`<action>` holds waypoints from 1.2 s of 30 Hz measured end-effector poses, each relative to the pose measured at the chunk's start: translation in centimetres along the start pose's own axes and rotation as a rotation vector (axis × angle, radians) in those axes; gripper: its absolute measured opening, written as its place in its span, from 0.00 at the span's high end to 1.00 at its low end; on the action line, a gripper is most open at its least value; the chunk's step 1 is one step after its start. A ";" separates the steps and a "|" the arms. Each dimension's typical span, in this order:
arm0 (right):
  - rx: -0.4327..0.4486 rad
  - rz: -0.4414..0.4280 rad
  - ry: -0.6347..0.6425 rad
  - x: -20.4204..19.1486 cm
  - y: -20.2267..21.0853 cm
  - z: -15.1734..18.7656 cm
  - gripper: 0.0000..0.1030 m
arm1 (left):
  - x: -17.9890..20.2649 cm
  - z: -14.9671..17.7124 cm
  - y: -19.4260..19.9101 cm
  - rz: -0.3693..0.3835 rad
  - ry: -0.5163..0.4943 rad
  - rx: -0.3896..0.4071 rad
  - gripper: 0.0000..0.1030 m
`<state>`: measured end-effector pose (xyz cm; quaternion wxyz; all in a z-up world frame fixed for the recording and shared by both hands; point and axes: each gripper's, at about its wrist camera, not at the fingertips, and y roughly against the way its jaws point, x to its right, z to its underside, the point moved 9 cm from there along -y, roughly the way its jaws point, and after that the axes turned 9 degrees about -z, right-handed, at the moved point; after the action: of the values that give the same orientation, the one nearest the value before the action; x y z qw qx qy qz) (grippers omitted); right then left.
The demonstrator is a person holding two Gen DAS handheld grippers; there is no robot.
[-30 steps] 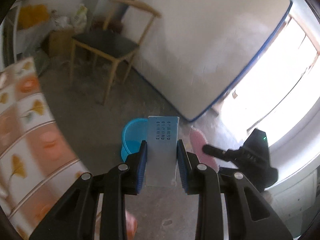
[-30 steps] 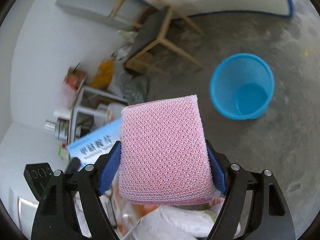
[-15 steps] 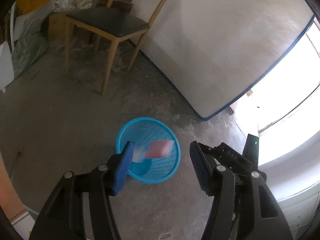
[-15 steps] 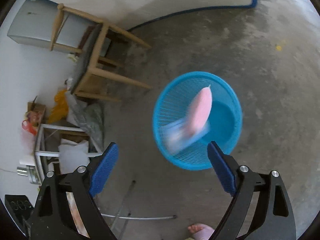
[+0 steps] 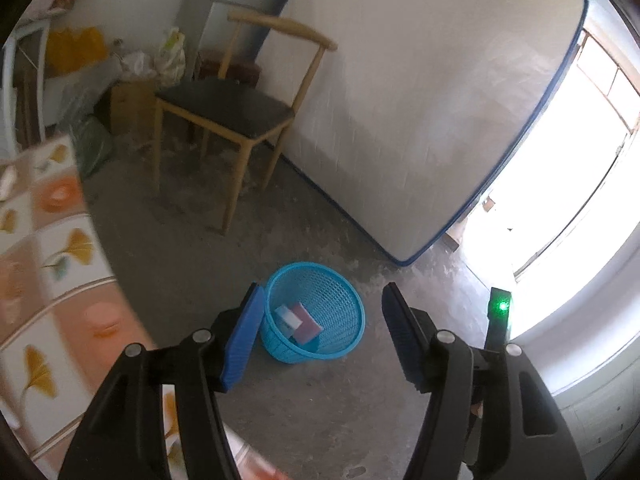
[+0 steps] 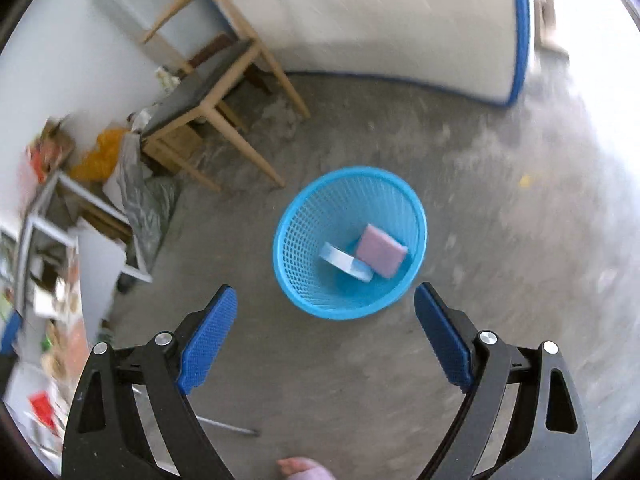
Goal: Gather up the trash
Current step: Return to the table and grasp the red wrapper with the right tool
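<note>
L wrist: left hand-held gripper [image 5: 322,322] spread wide, nothing btwn pads. Blue mesh wastebasket [image 5: 344,340] on concrete floor [image 5: 192,264], pink sponge [image 5: 306,319] + small box [image 5: 287,316] inside.
R wrist: right hand-held gripper [image 6: 325,338] spread, empty, over wastebasket [image 6: 304,264]; sponge [image 6: 380,250] touching box [image 6: 345,266] at bottom. Wooden chair [image 6: 208,88] nearby.

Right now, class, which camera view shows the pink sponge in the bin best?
The right wrist view: it looks down into the blue bin, showing the pink sponge whole. The left wrist view shows the sponge smaller, at a slant.
</note>
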<state>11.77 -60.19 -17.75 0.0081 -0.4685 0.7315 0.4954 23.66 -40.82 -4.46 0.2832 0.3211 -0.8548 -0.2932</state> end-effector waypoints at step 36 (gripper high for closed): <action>-0.228 -0.602 0.855 -43.3 3.6 19.4 0.42 | -32.0 14.3 30.3 -0.670 0.259 0.339 0.36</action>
<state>24.77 -16.44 -4.38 -0.2000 -0.8155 0.4442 0.3125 22.68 5.45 -2.80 0.2202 0.6588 -0.6962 -0.1812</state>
